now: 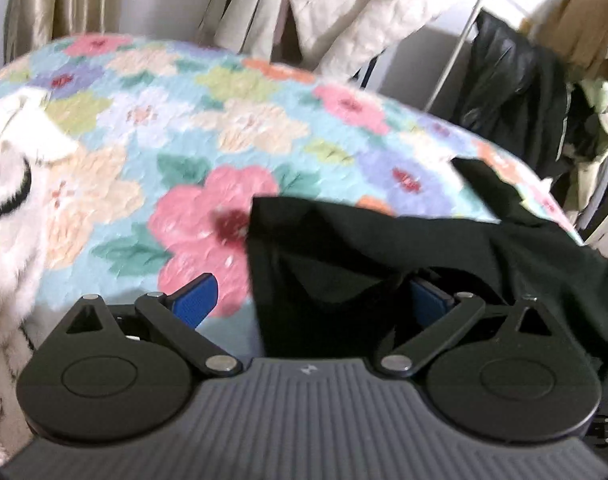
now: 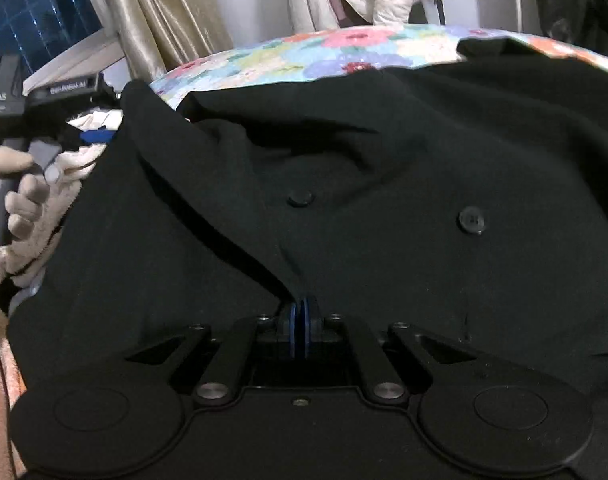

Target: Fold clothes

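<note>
A black buttoned garment (image 2: pixel 383 208) lies spread over a floral bedspread (image 2: pixel 304 56) and fills most of the right wrist view. My right gripper (image 2: pixel 302 314) is shut on a fold of it at the near edge, blue pads pressed together. In the left wrist view my left gripper (image 1: pixel 311 300) is open. Its left pad (image 1: pixel 196 300) hovers over the bedspread (image 1: pixel 184 128), and a corner of the black garment (image 1: pixel 383 260) lies between the fingers and partly hides the right pad. The right wrist view shows the left gripper (image 2: pixel 98 136) at the garment's left edge, held by a gloved hand (image 2: pixel 24 200).
A white fluffy garment (image 1: pixel 8 220) lies at the bed's left side. Behind the bed hang gold curtains (image 1: pixel 64 0), a cream quilted coat (image 1: pixel 363 8) and a black leather jacket (image 1: pixel 503 80) on a rack. The far part of the bedspread is bare.
</note>
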Action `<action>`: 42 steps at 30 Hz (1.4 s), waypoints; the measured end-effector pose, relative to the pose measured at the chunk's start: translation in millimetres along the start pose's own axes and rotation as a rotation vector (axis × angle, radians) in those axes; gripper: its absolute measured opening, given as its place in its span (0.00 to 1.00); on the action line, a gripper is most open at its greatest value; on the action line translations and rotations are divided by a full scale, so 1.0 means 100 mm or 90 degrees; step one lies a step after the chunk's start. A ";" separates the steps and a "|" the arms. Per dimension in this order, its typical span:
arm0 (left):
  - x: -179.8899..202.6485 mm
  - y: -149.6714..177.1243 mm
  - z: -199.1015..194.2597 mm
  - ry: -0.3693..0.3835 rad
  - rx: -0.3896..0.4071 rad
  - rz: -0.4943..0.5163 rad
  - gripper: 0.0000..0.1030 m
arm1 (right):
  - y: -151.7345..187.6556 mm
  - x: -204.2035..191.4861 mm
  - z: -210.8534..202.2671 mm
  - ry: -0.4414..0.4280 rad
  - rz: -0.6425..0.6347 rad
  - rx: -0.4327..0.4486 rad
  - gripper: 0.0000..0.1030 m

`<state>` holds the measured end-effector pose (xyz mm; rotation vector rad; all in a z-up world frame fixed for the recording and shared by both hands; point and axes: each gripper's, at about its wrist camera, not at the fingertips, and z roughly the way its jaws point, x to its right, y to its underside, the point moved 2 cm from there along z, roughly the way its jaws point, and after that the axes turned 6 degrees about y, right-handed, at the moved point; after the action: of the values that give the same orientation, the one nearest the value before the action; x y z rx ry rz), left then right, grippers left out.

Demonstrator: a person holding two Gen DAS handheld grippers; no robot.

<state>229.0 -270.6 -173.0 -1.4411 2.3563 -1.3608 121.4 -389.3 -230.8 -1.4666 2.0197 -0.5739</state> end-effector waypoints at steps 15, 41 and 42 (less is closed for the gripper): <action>-0.28 -0.03 -0.04 -0.104 0.015 -0.087 0.98 | -0.40 -1.33 0.41 -0.043 -0.363 0.055 0.40; 0.17 0.29 0.47 -0.073 -0.112 0.135 0.98 | -0.07 -0.67 -0.64 -0.052 -0.004 0.090 0.38; 0.25 0.27 0.39 -0.053 -0.095 0.148 0.98 | 0.02 -0.57 -0.82 -0.014 0.009 0.100 0.38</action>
<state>214.1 -310.0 -206.8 -1.1821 2.5210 -1.0691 78.6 -333.6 -159.5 -1.3588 1.9199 -0.6903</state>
